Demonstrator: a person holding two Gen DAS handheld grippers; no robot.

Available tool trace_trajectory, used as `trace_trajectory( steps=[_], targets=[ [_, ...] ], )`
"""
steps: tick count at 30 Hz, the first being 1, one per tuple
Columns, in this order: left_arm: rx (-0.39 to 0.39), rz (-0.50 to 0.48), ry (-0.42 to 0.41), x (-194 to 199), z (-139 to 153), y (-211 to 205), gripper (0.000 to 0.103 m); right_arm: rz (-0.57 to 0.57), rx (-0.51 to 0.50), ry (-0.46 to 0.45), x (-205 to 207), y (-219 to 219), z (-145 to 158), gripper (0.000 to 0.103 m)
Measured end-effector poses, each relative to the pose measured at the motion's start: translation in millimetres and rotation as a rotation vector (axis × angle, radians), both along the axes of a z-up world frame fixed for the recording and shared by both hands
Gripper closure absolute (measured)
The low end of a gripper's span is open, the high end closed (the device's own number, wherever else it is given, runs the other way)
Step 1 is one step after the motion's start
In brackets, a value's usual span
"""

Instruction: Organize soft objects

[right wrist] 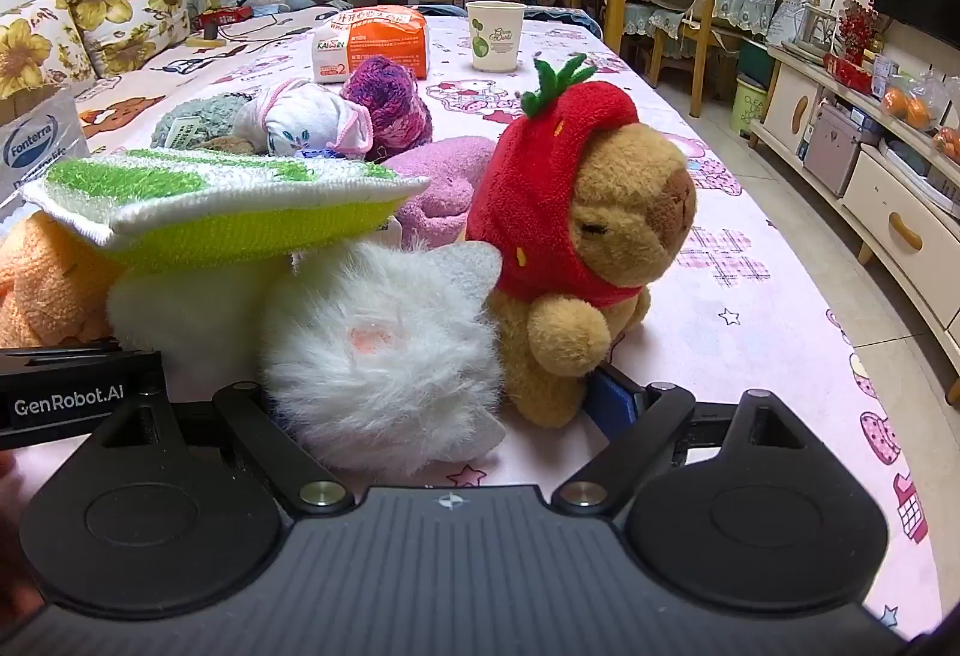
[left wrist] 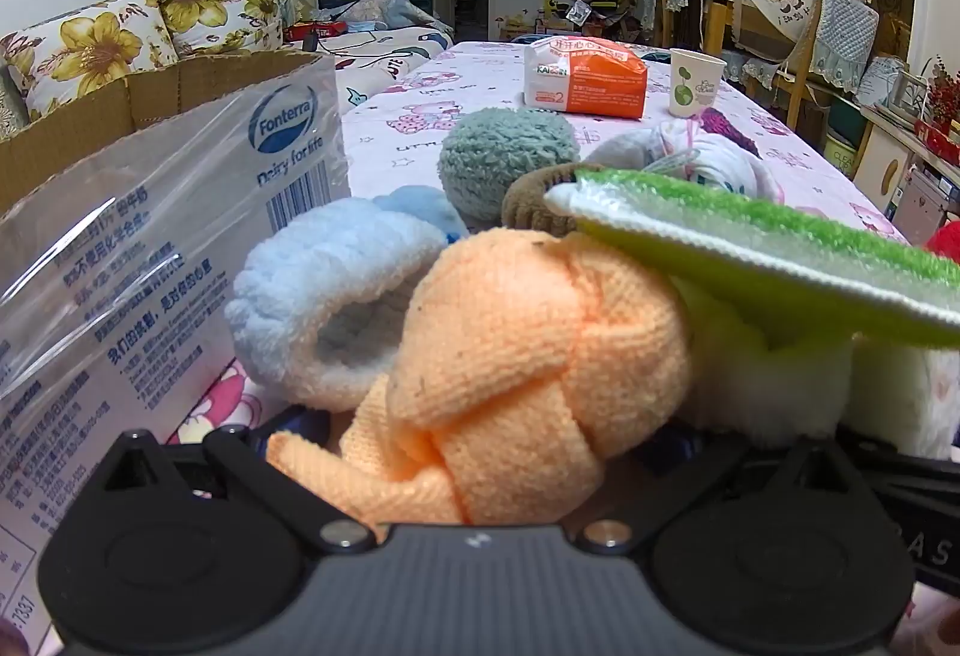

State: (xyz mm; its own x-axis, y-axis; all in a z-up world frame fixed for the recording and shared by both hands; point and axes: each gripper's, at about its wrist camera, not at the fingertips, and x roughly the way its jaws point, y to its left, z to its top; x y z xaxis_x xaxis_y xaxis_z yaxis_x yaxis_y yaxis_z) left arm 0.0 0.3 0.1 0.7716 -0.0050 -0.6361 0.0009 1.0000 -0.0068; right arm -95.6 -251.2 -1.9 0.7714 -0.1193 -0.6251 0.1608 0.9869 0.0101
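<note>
A knotted orange cloth (left wrist: 492, 356) lies right in front of my left gripper (left wrist: 486, 434), between its wide-open jaws; the fingers are mostly hidden behind it. To its left sits a light blue fluffy sock (left wrist: 324, 308). A green and white cloth pad (left wrist: 750, 248) rests on a white fluffy plush (left wrist: 768, 374). My right gripper (right wrist: 432, 404) stands open around that white plush (right wrist: 384, 356) and the paw of a capybara plush in a red strawberry hood (right wrist: 576, 236). Only one blue pad (right wrist: 612, 398) shows, beside the capybara.
A cardboard box (left wrist: 150, 92) lined with a clear plastic bag (left wrist: 150, 236) stands at the left. Farther back on the pink tablecloth (right wrist: 750, 296) lie a grey-green fluffy ball (left wrist: 504, 158), a purple yarn ball (right wrist: 390, 98), a white sock bundle (right wrist: 312, 122), a pink fluffy piece (right wrist: 444, 182), a tissue pack (right wrist: 372, 41) and a paper cup (right wrist: 495, 35).
</note>
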Motion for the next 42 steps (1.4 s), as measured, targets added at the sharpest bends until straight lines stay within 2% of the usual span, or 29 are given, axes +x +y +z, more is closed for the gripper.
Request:
trace_trajectory(
  steps=[7, 12, 16, 18, 26, 34, 42],
  targets=[
    [0.005, -0.006, 0.006, -3.3, 1.0, -0.6, 0.000, 0.012, -0.012, 0.009, -2.8, 2.9, 0.6, 0.000],
    [0.021, 0.004, 0.001, -16.5, 2.9, 5.0, 0.001, 0.027, -0.002, 0.052, -3.0, 4.1, 5.0, 0.000],
    [0.055, -0.006, -0.030, -25.3, 10.4, 7.5, 0.001, 0.060, 0.056, 0.060, -12.2, 0.7, 8.4, 0.000],
    [0.055, -0.016, -0.039, -33.1, 16.7, 11.4, 0.001, 0.074, 0.070, 0.049, -16.3, 1.7, 12.1, 0.000],
    [0.073, -0.015, -0.092, -55.4, 42.7, 26.7, 0.001, 0.096, -0.003, -0.003, -36.8, 12.1, 29.1, 0.000],
    [0.105, 0.033, -0.164, -87.3, 75.5, 52.7, 0.001, 0.141, 0.013, -0.073, -54.3, 30.0, 47.6, 0.000],
    [0.133, 0.098, -0.214, -122.4, 97.0, 84.2, 0.001, 0.216, 0.019, -0.122, -74.0, 67.6, 69.2, 0.000]
  ],
)
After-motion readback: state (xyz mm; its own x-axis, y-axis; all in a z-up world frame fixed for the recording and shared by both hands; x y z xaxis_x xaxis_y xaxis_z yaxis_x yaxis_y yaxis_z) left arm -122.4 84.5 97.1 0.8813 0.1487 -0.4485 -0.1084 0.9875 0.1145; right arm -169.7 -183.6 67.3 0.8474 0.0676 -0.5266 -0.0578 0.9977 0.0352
